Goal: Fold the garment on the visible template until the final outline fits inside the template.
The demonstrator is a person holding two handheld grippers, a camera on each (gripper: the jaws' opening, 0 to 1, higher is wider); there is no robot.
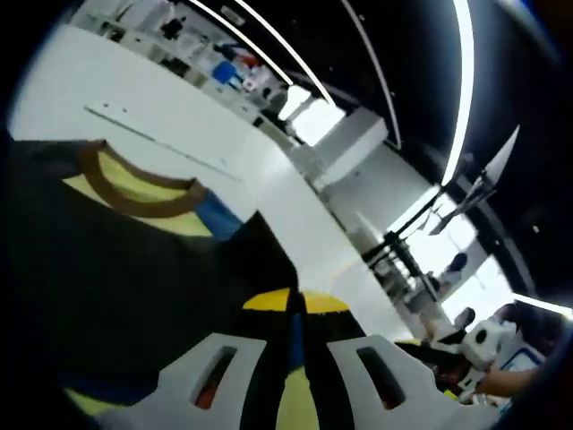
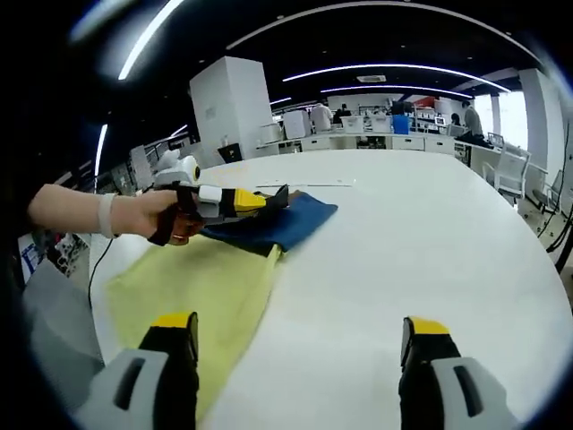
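White bench (image 2: pixel 403 233) carries the garment (image 2: pixel 206 278), yellow body with a blue sleeve. The left claw (image 2: pixel 269 199) is seen closed on the blue sleeve edge; the right claw (image 2: pixel 300 358) hangs wide open, empty. The sleeve should be carried flat across the yellow body, and released only once it is smoothed.

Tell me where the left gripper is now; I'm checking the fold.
In the right gripper view, the left gripper is at left, jaws shut on the dark garment above the yellow template.
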